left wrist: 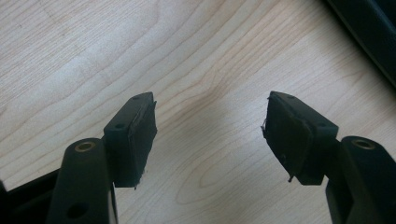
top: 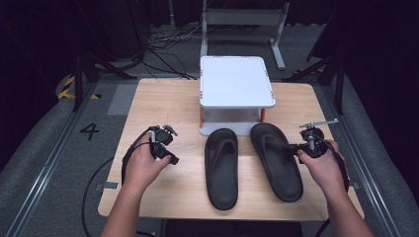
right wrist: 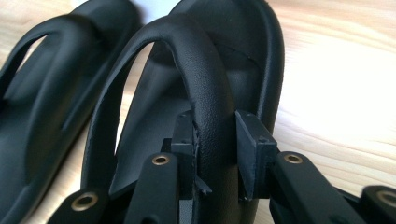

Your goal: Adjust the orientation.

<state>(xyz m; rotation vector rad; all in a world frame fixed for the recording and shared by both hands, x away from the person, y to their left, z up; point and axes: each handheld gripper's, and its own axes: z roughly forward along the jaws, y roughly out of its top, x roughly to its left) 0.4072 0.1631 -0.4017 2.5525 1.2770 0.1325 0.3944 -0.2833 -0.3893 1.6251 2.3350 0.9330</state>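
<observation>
Two black flip-flops lie side by side on the wooden table (top: 163,98), toes toward a white stand. My right gripper (top: 292,147) reaches in from the right to the right flip-flop (top: 276,165). In the right gripper view my right gripper (right wrist: 215,149) is shut on that sandal's strap (right wrist: 205,79), a pad on each side. The left flip-flop (top: 221,168) lies flat, also seen in the right gripper view as the left flip-flop (right wrist: 42,107). My left gripper (top: 173,159) hovers left of it, and the left gripper (left wrist: 210,135) stands open over bare wood.
A white raised stand (top: 237,81) with red legs sits at the table's far middle, just beyond the sandals' toes. A dark sandal edge (left wrist: 369,32) crosses the top right corner of the left gripper view. Cables and frame legs lie on the floor behind.
</observation>
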